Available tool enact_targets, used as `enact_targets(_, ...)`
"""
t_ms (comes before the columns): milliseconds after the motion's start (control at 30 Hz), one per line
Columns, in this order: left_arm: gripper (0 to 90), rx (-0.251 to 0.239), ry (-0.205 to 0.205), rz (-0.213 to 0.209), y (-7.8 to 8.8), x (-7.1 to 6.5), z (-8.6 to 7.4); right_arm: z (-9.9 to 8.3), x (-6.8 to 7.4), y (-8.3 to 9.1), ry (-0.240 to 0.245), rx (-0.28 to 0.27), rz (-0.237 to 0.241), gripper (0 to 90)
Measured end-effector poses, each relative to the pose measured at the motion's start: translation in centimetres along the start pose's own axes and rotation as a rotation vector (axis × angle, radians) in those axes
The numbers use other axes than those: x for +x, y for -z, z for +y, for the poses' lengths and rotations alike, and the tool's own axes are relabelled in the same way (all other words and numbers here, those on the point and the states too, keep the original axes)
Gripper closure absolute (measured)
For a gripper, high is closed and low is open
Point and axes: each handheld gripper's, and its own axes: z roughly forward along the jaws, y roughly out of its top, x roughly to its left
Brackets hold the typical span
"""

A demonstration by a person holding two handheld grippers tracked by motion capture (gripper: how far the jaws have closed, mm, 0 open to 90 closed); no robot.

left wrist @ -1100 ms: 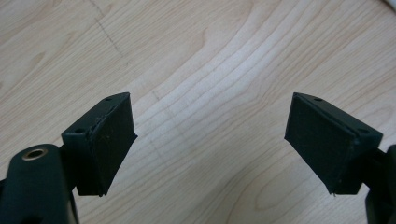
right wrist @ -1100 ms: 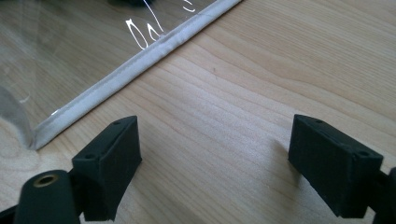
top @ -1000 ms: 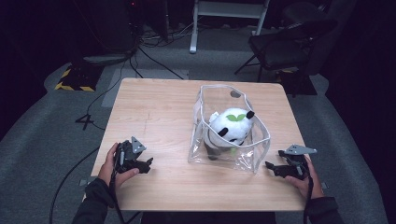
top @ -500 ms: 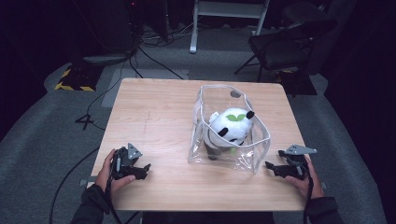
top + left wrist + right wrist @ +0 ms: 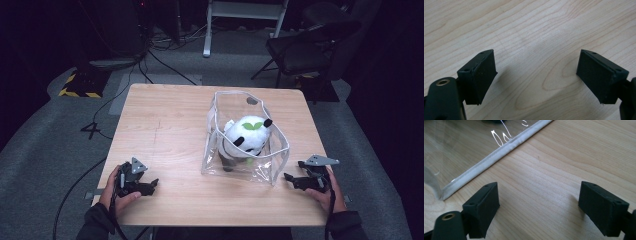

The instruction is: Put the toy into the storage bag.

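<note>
In the high view, a wooden worktop [image 5: 170, 125] carries a clear plastic bag [image 5: 245, 145] with white trim, standing right of the middle with its mouth upward. Inside it sits a white plush toy [image 5: 247, 135] with black ears and a green leaf mark on its head. The left hand-held gripper [image 5: 152, 186] rests low at the near left corner of the worktop, held in the person's left hand [image 5: 117, 187], well apart from the bag. The right hand-held gripper [image 5: 289, 177] lies at the near right edge in the right hand [image 5: 327, 192], its tips pointing toward the bag's near right corner and just short of it. A dark chair [image 5: 310, 45] stands on the grey floor beyond the worktop. In the left gripper view, the left hand-held gripper [image 5: 536, 75] is released: its two black jaws stand wide apart over bare wood grain with nothing between them. In the right gripper view, the right hand-held gripper [image 5: 539, 200] is likewise released, jaws spread over bare wood, and the bag's white trimmed bottom edge [image 5: 496, 155] runs slantwise just ahead of the left jaw, near it but not touching.
</note>
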Motion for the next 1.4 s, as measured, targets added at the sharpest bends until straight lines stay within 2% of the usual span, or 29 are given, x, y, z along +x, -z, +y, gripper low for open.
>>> enact_targets(133,15.9,-0.023,0.051,-0.024,0.0,0.4,-0.7,0.0,0.0,0.0,0.000,0.000,0.000,16.7)
enact_targets(267,15.9,-0.050,0.075,-0.028,0.1,0.4,-1.2,0.0,0.0,0.0,0.001,0.000,0.000,16.7)
enact_targets(400,15.9,-0.077,0.077,-0.031,0.2,0.4,-1.7,0.0,0.0,0.0,0.001,0.000,0.001,16.8)
enact_targets(1400,14.3,-0.072,0.072,-0.033,0.0,0.5,-1.5,0.0,0.0,0.0,0.007,0.001,0.002,16.7)
